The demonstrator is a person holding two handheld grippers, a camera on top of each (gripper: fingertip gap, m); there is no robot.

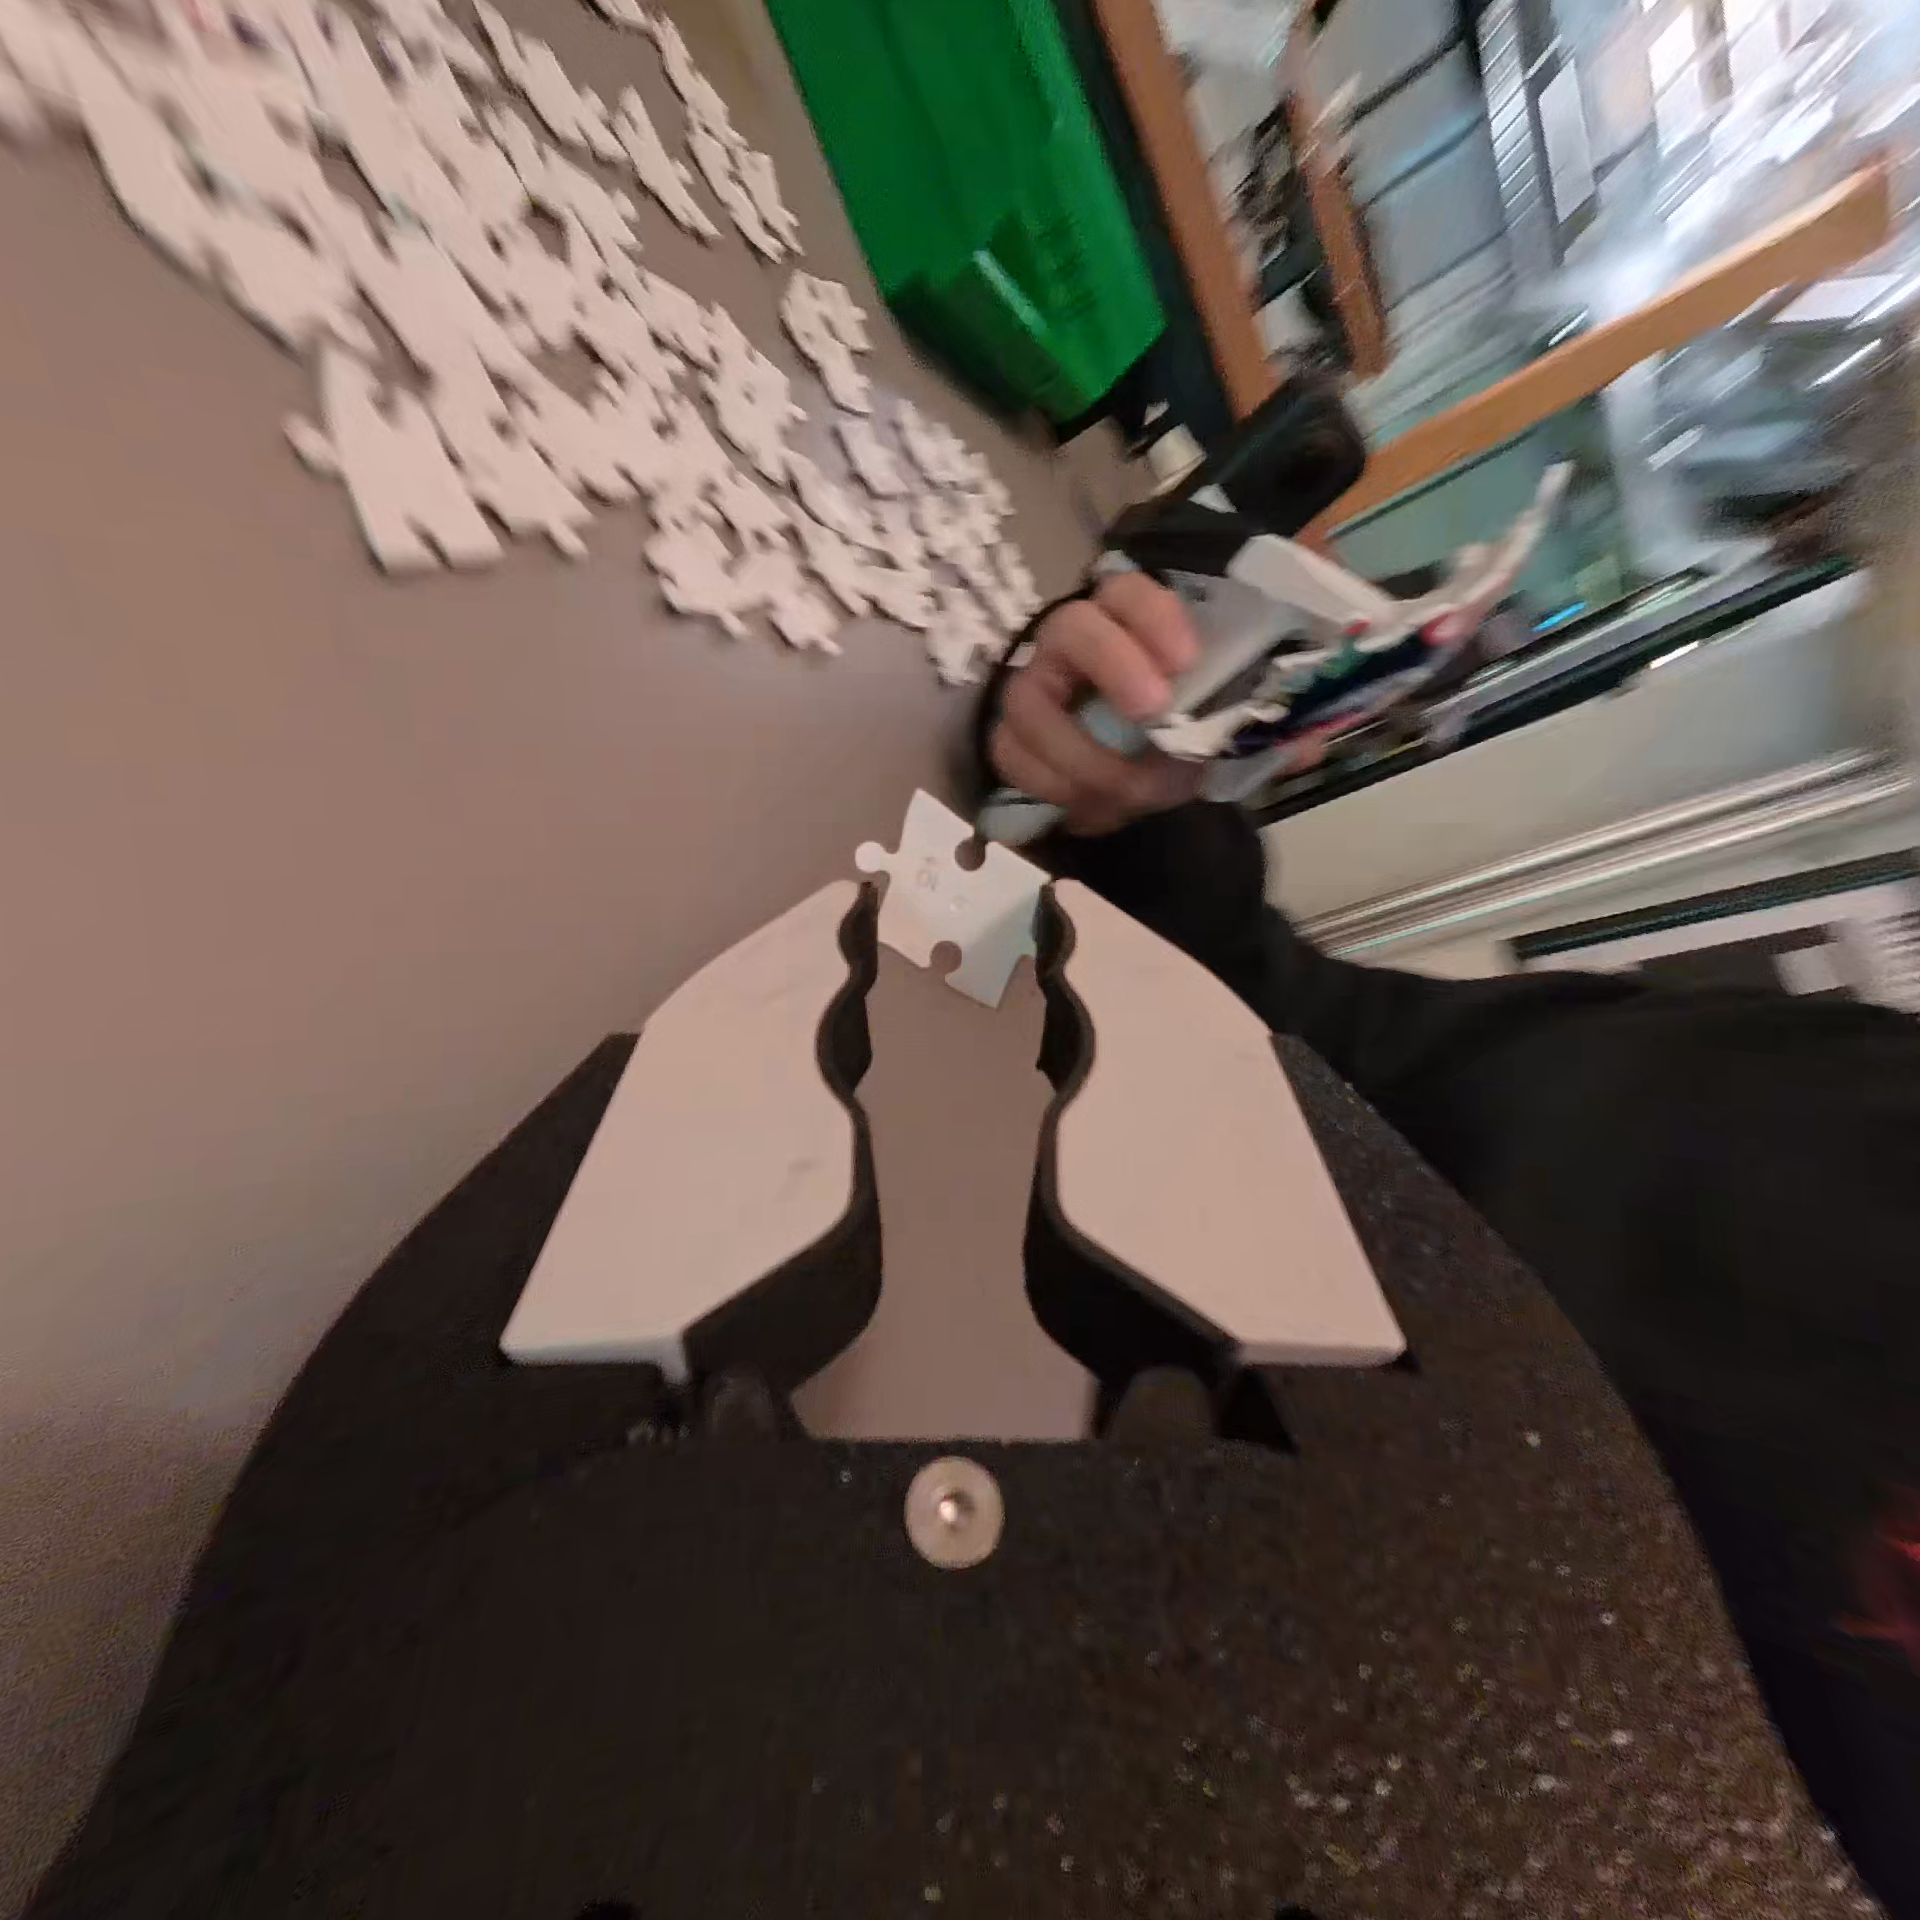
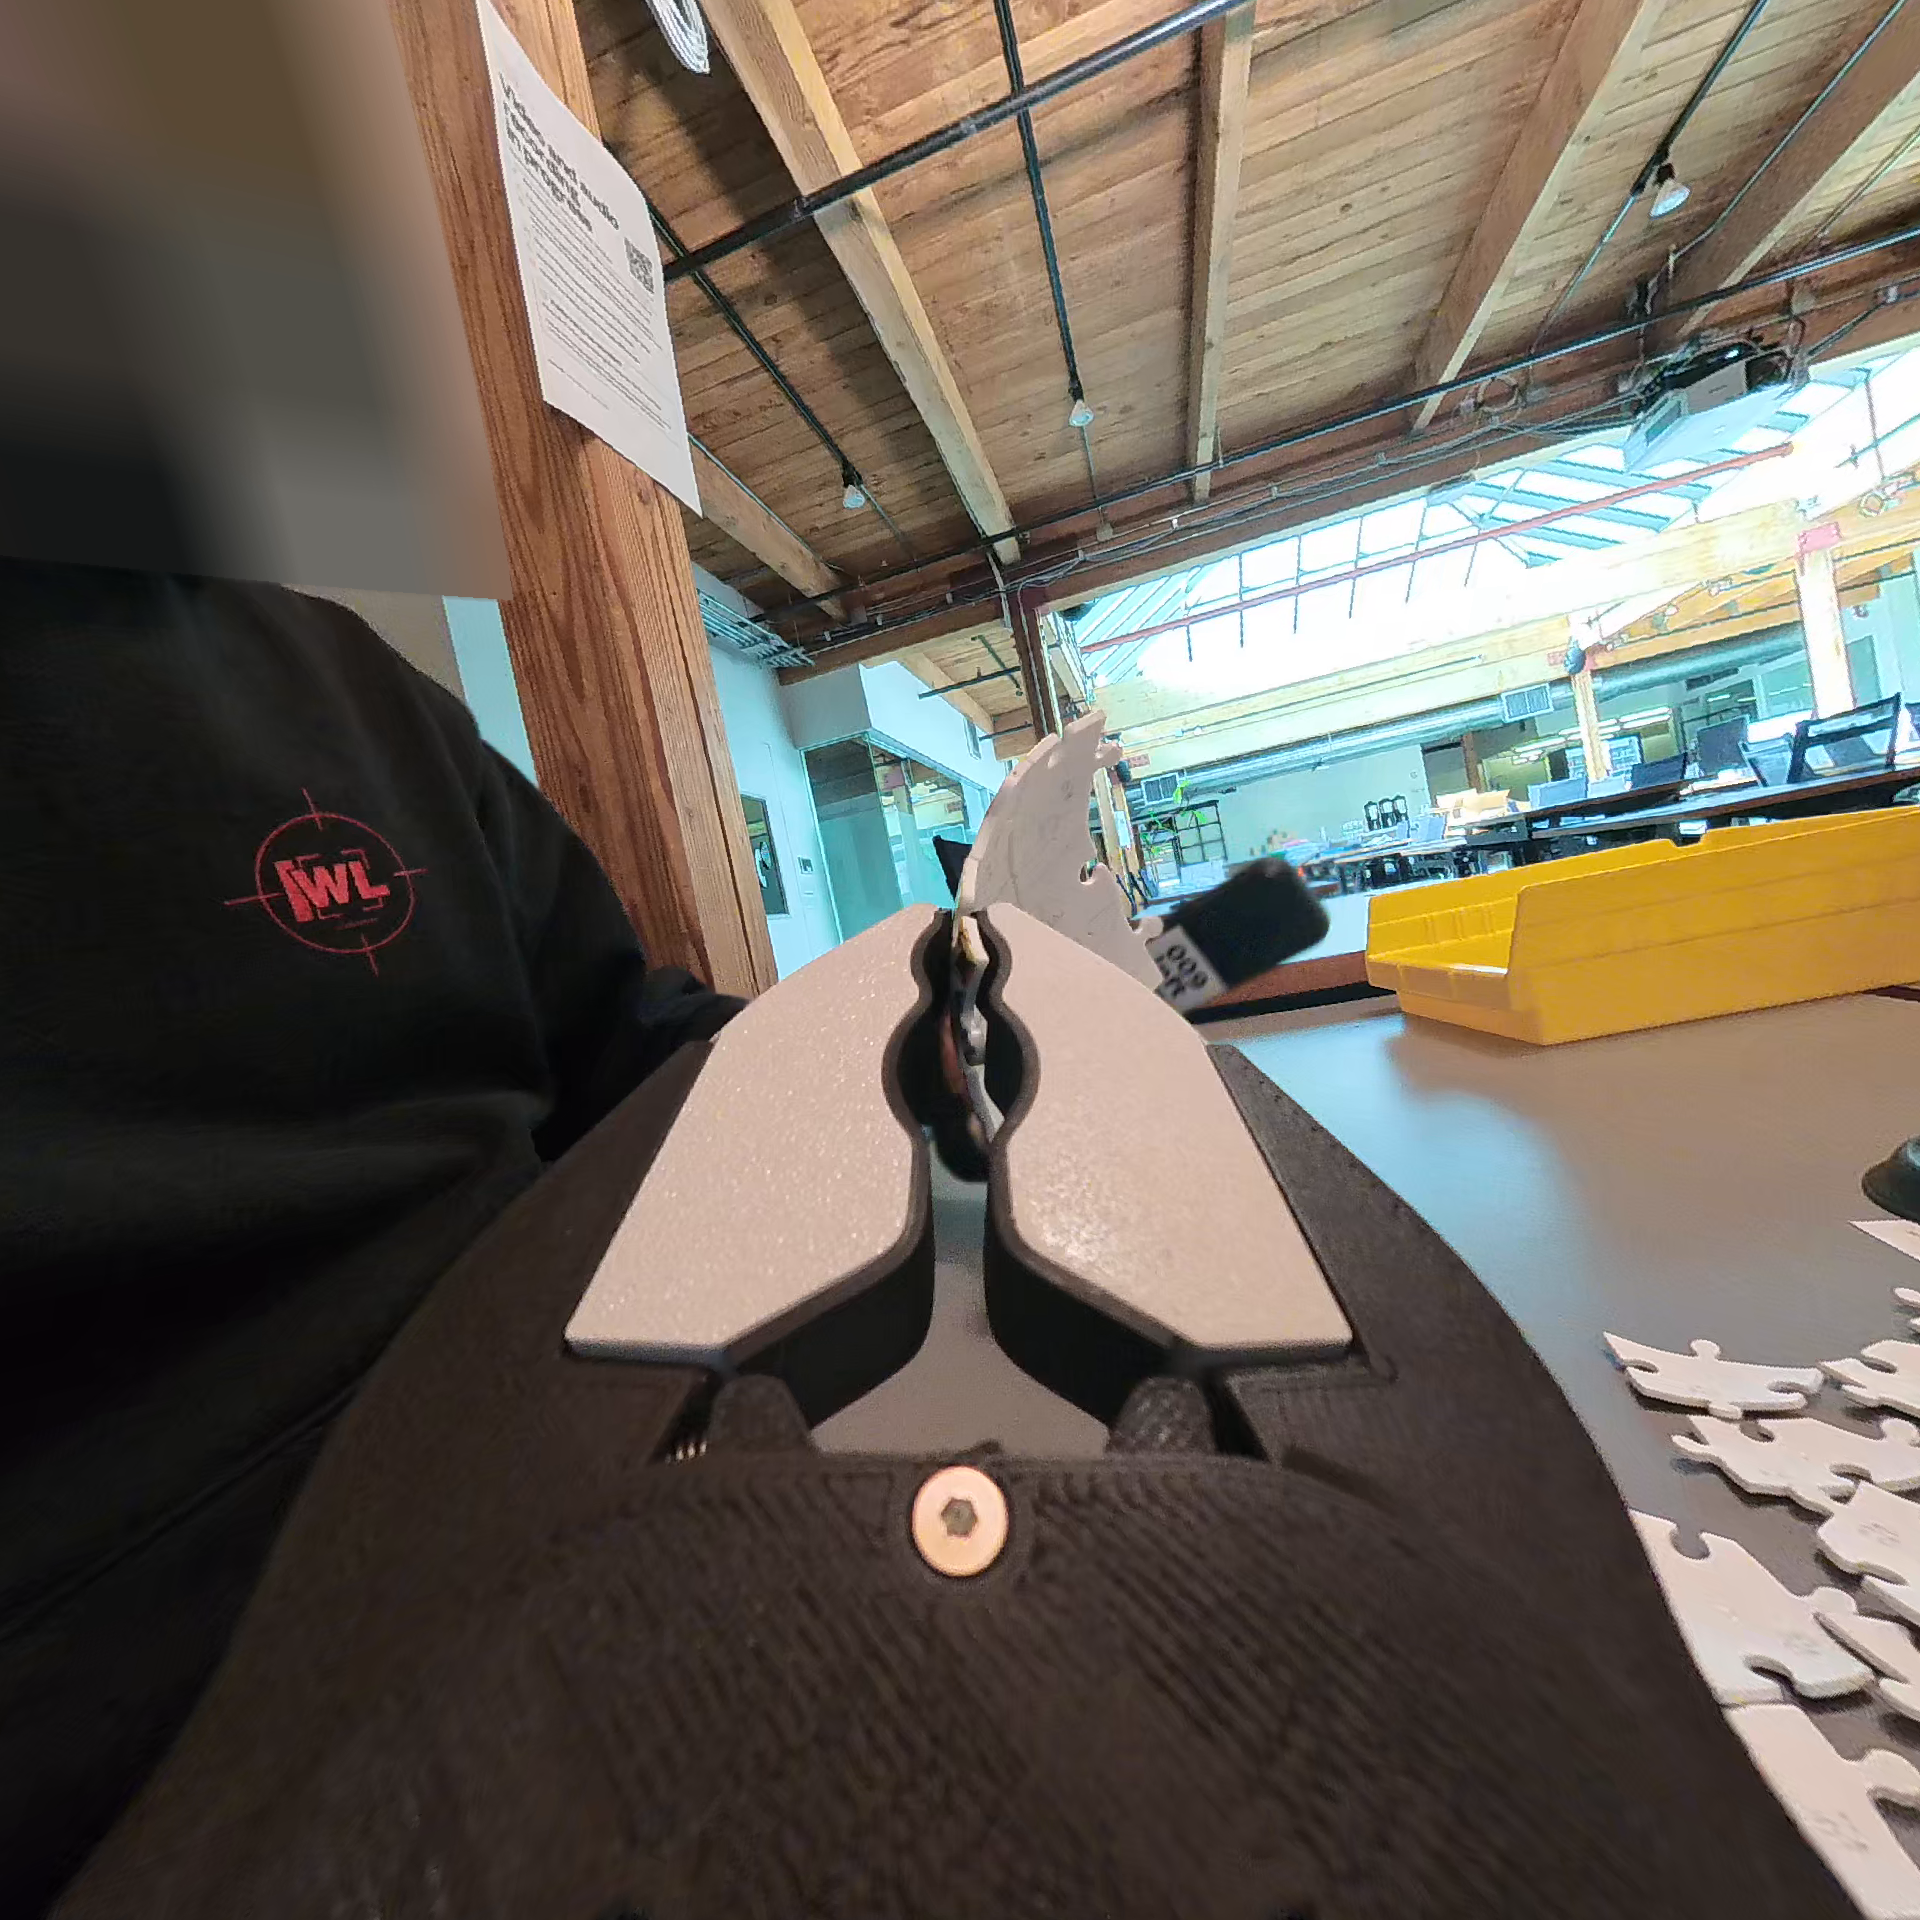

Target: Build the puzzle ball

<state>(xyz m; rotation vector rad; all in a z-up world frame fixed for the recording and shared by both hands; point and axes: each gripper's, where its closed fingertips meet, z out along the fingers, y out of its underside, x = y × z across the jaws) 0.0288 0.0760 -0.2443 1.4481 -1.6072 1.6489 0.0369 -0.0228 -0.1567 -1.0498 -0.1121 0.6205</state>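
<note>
Exposed timber ceiling (image 2: 935, 260) beams and a wooden post (image 2: 592, 623) frame an open workspace, daylight flooding through skylights (image 2: 1558, 520) above distant desks (image 2: 1662, 800) and a grey tabletop (image 2: 1558, 1143).

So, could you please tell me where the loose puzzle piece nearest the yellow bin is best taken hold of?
Probably by its bare straight edge. The piece lies flat at the heap's edge on the table, its near side overlapped by others, so bring the tongs in low from the bin side.
</note>
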